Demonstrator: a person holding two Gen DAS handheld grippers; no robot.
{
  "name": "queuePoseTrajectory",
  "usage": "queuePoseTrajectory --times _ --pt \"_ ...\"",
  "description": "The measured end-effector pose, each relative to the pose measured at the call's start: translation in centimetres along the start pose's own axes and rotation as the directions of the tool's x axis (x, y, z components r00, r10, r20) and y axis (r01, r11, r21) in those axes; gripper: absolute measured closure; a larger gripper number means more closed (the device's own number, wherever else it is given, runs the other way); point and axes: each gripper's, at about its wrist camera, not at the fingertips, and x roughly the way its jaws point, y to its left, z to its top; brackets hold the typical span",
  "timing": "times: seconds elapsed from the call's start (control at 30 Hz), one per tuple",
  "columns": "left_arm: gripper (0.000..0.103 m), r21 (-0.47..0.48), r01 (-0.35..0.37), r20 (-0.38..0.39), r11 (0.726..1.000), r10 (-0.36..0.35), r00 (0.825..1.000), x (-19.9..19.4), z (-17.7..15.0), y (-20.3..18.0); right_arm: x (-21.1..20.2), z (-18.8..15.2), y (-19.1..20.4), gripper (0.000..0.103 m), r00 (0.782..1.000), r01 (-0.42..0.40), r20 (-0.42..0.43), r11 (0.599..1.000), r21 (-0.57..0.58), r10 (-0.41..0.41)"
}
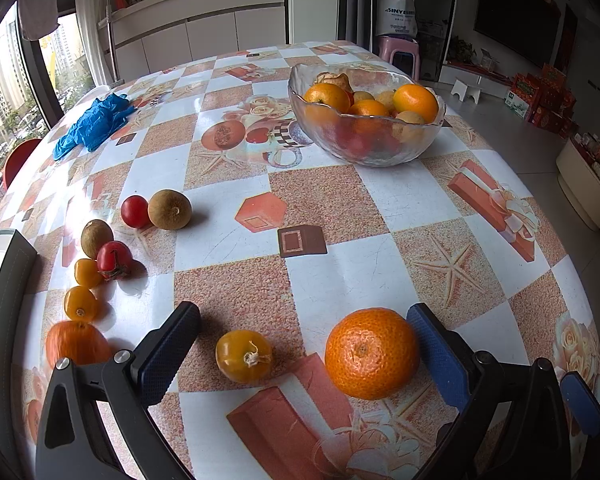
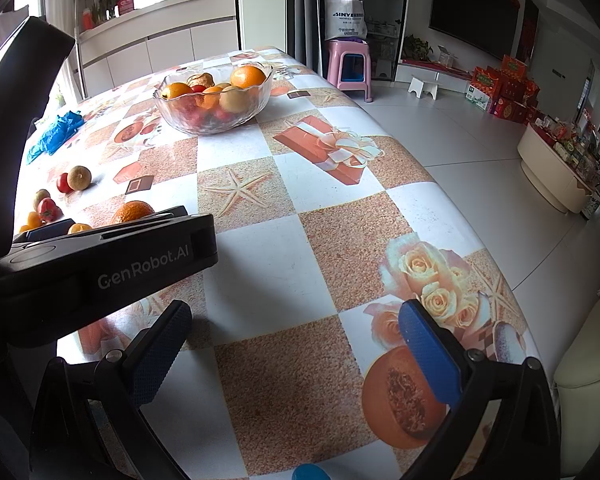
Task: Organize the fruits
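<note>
The left gripper (image 1: 302,346) is spread wide and low over the table, holding nothing; btw its fingers lie a big orange (image 1: 371,354), hard up against the blue right-side pad (image 1: 436,354), and a small yellow tomato (image 1: 244,356) nearer the black left-side pad but apart from it. The right gripper (image 2: 294,342) is also wide open and empty, over bare cloth w/ no fruit in its span. The orange looks firm and fairly heavy, w/ pebbly skin that should grip well — best taken across its widest middle, pads on opposite sides, so it can't roll out. The yellow tomato looks light, smooth and thin-skinned, prob. easy to bruise or squirt sideways, so it wants a gentle squeeze. Further left sits a loose cluster: a second orange (image 1: 76,342), two more yellow tomatoes (image 1: 80,303), two red tomatoes (image 1: 114,260) and two brown kiwi-like fruits (image 1: 169,209). At the far side stands a glass bowl (image 1: 380,148), already well filled w/ oranges and other fruit — the likely destination, and fragile. A crumpled blue glove (image 1: 94,124) lies at the far left. The tablecloth (image 1: 400,200) is a glossy checked print, prob. slick, so round fruit may roll. Beyond: white cabinets, a pink stool (image 2: 350,62), red boxes on a tiled floor.
</note>
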Motion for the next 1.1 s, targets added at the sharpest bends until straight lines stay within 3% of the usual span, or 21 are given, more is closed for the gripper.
queuePoseTrajectory --times 0.17,0.3,0.5,0.63,0.7,0.9,1.1 --pt "0.000 0.000 0.001 -0.001 1.000 -0.001 1.000 0.0 0.0 0.0 0.0 -0.1 0.0 0.000 1.000 -0.001 0.000 1.000 0.000 0.001" --pt "0.000 0.054 -0.022 -0.012 0.998 0.022 1.000 -0.5 0.0 0.2 0.0 -0.1 0.0 0.000 1.000 -0.001 0.000 1.000 0.000 0.001" --pt "0.000 0.061 -0.024 0.133 0.998 0.015 0.991 -6.5 -0.4 3.9 0.0 -0.1 -0.1 0.000 1.000 -0.001 0.000 1.000 0.000 0.001" --pt "0.000 0.030 -0.018 0.151 0.999 0.013 0.988 -9.3 -2.3 8.6 0.0 0.0 -0.1 0.000 1.000 -0.002 -0.001 1.000 0.000 0.002" --pt "0.000 0.005 -0.026 0.140 1.000 0.025 0.990 -9.7 -3.7 11.1 0.0 0.0 -0.1 0.000 1.000 -0.005 -0.004 1.000 -0.002 0.005" --pt "0.000 -0.105 -0.034 0.008 0.994 0.035 0.999 -8.1 -8.4 16.6 0.0 0.0 0.2 0.000 0.999 -0.030 -0.021 0.999 -0.027 0.030" --pt "0.000 -0.109 -0.040 -0.016 0.993 0.039 0.999 -7.4 -9.1 17.2 -0.8 -1.3 1.6 0.000 0.999 -0.049 0.001 0.998 -0.044 0.049"
